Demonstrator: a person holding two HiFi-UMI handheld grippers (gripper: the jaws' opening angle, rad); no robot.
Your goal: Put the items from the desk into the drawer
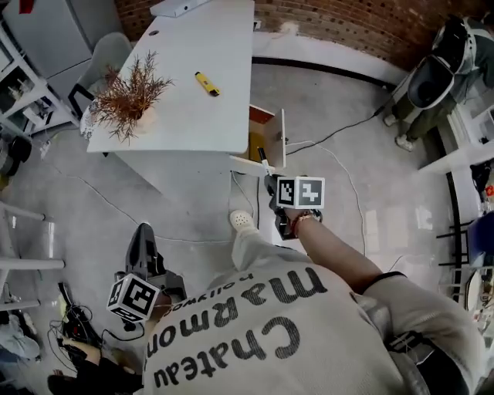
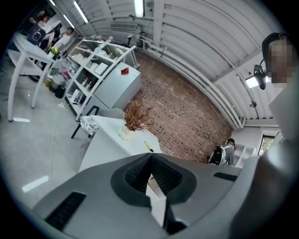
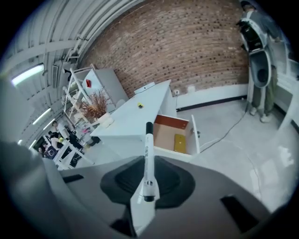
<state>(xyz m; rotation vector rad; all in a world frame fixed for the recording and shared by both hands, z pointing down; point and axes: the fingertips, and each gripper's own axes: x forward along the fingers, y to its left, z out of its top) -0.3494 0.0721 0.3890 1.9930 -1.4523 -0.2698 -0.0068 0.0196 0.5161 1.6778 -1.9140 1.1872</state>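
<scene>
My right gripper (image 3: 147, 179) has its jaws closed on a white pen (image 3: 148, 154), whose black cap points up and away from me. Past the tip stands the white desk (image 3: 135, 119) with its drawer (image 3: 163, 136) pulled open; a flat yellow pad (image 3: 180, 143) lies inside it. On the desktop sit a dried plant (image 3: 96, 105) and, well apart from it, a small yellow marker (image 3: 139, 106). A brick wall (image 3: 187, 46) runs behind.

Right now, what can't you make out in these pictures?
Head view: drawer interior, partly behind the desk edge.
Right gripper view: flat yellow item in the drawer, too small to identify.
Same view: print on the marker, blurred.
Head view: white object on the desk, cut by the top edge.
</scene>
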